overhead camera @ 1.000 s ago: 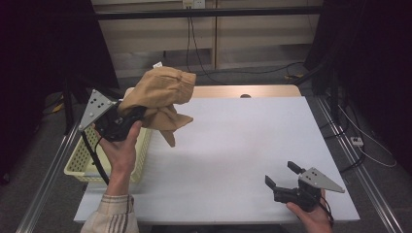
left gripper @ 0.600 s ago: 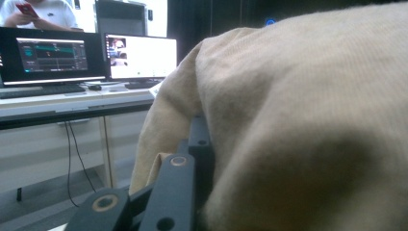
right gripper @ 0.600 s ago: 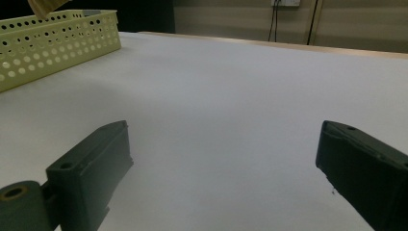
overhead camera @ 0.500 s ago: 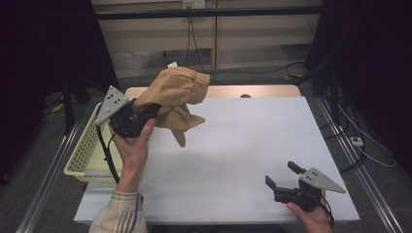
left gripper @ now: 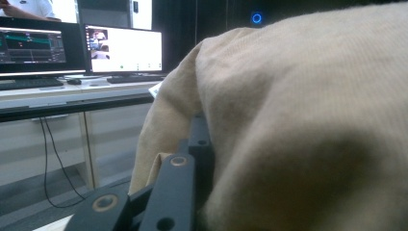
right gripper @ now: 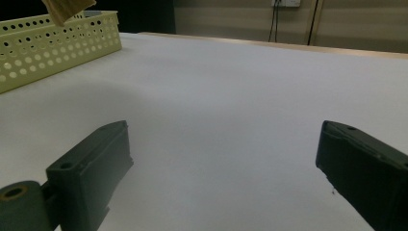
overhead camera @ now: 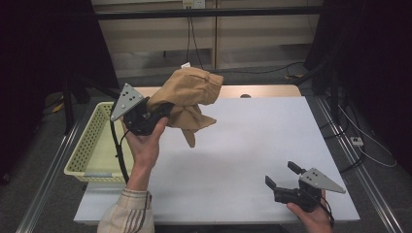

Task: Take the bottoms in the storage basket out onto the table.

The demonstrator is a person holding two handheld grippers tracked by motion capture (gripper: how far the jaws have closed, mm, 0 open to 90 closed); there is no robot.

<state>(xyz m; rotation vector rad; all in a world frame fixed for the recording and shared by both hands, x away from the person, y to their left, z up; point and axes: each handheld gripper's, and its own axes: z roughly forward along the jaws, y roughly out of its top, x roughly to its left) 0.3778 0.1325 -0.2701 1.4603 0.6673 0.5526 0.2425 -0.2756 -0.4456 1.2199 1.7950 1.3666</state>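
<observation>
A tan cloth garment (overhead camera: 188,97) hangs bunched in the air over the table's left part, with my left gripper (overhead camera: 163,110) shut on it. In the left gripper view the tan cloth (left gripper: 308,125) drapes over the black jaws and hides their tips. My right gripper (overhead camera: 282,175) rests low at the front right of the white table (overhead camera: 252,141), open, with nothing between its jaws. The right gripper view shows its two jaws wide apart over the bare white table (right gripper: 231,96), and a corner of the cloth (right gripper: 67,8) hangs at the top left.
A pale yellow perforated basket (overhead camera: 86,145) stands at the table's left edge, and its wall (right gripper: 53,41) appears in the right gripper view. Monitors (left gripper: 122,48) stand on a desk behind. Cables run along the floor at the right.
My left gripper has carried the tan cloth to the right, from above the basket to over the table's left part. The right gripper has stayed still.
</observation>
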